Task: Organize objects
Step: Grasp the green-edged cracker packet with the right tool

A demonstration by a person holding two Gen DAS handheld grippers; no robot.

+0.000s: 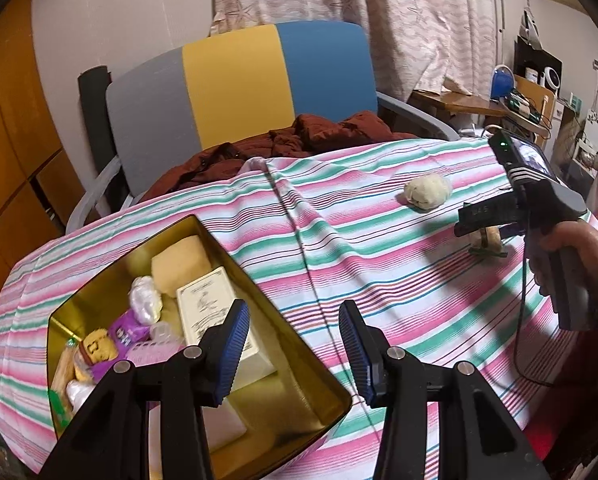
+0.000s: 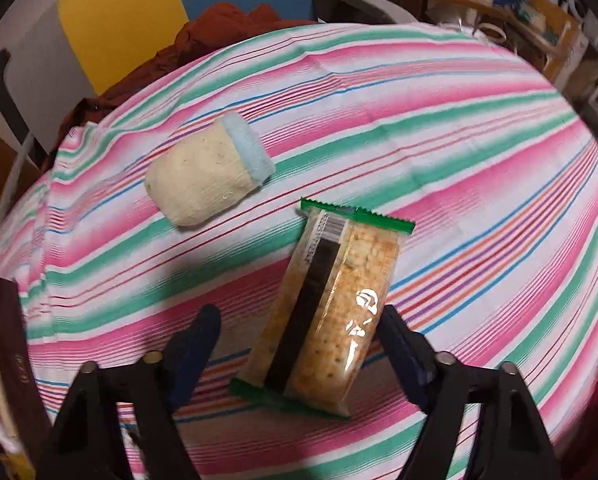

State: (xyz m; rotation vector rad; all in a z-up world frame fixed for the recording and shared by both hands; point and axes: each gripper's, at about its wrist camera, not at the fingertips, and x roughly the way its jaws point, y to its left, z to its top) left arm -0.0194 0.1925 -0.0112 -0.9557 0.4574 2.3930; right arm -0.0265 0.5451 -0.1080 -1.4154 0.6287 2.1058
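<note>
Two tools, both spread — right tool (image 2: 299, 344) straddles one cracker pack (image 2: 331, 312); one sock (image 2: 207, 168) beside.

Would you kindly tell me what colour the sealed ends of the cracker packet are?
Green, on the cracker packet; the right wrist view shows it best.

Striped tablecloth (image 2: 459, 128) bears gold tin (image 1: 299, 344), rolled sock (image 2: 203, 176), seemingly cracker pack (image 2: 331, 312).

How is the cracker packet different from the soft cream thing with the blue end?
The cracker packet is a shiny clear wrapper with green ends; the cream toy is fuzzy cloth with a pale blue cuff. The packet is longer and flatter; the toy is short and plump. The packet lies between the open right gripper's fingers; the toy lies apart, farther away. Both lie on the striped tablecloth.
</note>
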